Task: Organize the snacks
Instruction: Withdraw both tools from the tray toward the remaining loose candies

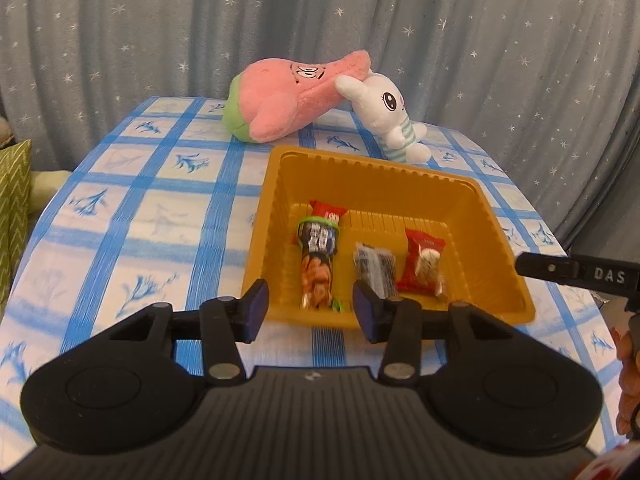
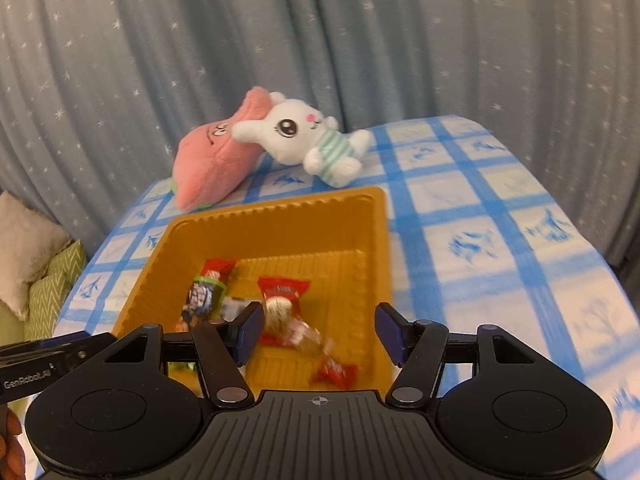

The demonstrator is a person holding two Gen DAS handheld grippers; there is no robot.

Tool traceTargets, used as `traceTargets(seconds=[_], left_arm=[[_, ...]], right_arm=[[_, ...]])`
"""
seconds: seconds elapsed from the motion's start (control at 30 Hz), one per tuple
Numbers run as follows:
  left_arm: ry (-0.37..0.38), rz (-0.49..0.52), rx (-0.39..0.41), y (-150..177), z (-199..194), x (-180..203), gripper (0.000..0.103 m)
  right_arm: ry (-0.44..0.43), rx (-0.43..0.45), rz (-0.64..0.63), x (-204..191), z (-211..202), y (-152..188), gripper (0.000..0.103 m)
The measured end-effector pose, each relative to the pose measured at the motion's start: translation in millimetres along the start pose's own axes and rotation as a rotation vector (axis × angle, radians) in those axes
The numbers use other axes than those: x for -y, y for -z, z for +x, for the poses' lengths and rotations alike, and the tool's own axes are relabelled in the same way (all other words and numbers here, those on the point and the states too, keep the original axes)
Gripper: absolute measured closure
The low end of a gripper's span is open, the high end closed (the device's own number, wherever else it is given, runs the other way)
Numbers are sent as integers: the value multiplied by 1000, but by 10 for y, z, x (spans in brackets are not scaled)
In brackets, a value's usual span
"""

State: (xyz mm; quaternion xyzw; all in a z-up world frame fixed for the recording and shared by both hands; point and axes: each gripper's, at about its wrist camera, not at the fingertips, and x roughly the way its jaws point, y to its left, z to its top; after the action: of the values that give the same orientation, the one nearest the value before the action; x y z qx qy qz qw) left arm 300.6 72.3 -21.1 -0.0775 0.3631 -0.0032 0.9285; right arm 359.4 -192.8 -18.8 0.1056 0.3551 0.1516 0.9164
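A yellow tray [image 1: 400,174] sits on the checked table and holds several snacks: a red packet [image 1: 330,212], a dark pack with green ends [image 1: 318,264], a black pack [image 1: 376,270] and a red-and-white pack [image 1: 424,266]. My left gripper [image 1: 310,312] hovers over the tray's near rim, open, nothing between its pads. In the right wrist view the tray [image 2: 280,216] lies below my right gripper [image 2: 320,334], which is open. A blurred red-and-white pack [image 2: 282,304] and a small red wrapper [image 2: 334,372] lie under it.
A pink plush [image 1: 288,100] and a white rabbit plush [image 1: 384,116] lie behind the tray. Blue-checked cloth [image 1: 160,208] covers the table, with a starred curtain behind it. Green cushions [image 2: 48,296] sit off the left edge. A hand [image 1: 628,380] shows at the right.
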Motion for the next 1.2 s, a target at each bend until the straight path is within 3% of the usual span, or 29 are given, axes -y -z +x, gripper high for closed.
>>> traceTargets(seconds=[0.1, 0.27, 0.63, 0.93, 1.2], left_arm=[[-1, -14, 2, 107, -216, 20, 55], [-15, -33, 16, 283, -631, 75, 38], [-42, -28, 39, 630, -1393, 235, 24], [-53, -20, 48, 892, -1798, 261, 16], [-74, -15, 31, 1103, -1917, 219, 13]], right_arm=[[14, -6, 13, 34, -236, 125, 41], [33, -16, 29, 11, -635, 353, 41], [19, 0, 36, -200, -1427, 812, 41], [23, 26, -21, -386, -1841, 1058, 41], [23, 18, -55, -426, -1981, 1264, 41]])
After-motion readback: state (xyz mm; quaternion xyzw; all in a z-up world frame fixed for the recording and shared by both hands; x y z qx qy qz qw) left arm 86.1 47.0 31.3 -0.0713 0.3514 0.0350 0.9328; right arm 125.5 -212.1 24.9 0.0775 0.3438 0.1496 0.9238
